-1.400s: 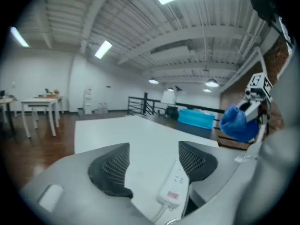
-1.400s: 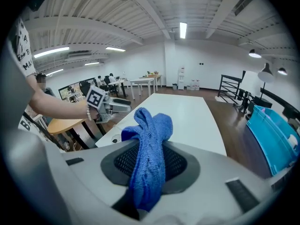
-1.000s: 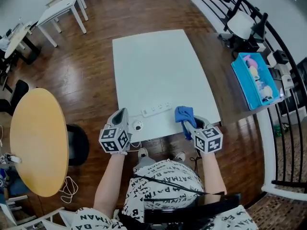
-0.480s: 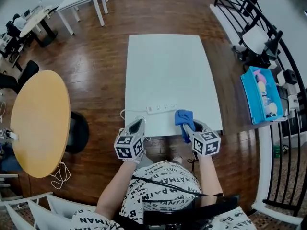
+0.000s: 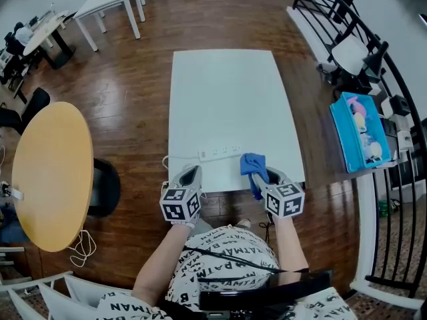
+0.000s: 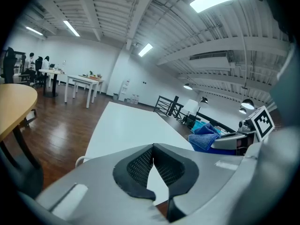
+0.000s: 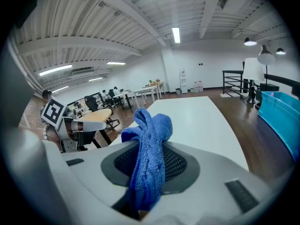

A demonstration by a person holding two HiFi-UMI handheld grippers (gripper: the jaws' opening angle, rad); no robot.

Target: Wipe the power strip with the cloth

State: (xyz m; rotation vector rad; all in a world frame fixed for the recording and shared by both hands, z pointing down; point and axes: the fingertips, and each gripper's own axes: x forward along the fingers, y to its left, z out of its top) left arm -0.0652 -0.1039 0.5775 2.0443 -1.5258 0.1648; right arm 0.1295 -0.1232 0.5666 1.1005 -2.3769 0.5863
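Note:
A white power strip [image 5: 219, 153] lies across the near part of the white table [image 5: 227, 99], its cord trailing off to the left. My right gripper [image 5: 258, 177] is shut on a blue cloth [image 5: 253, 164], which bunches up out of the jaws [image 7: 149, 149] just right of the strip's end. The left gripper [image 5: 191, 176] hovers at the table's near edge, below the strip's left end, shut with nothing between its pads [image 6: 152, 165]. The left gripper view also shows the blue cloth [image 6: 204, 138] off to the right.
A round yellow table [image 5: 50, 172] and a dark chair [image 5: 105, 185] stand at the left. On the right, a blue bin [image 5: 360, 132] sits beside a black railing [image 5: 393, 152]. White desks [image 5: 107, 2] stand far back on the wooden floor.
My left gripper has shifted right and toward the table's near edge, staying shut. The right gripper with the cloth has barely moved. The head view has swung slightly.

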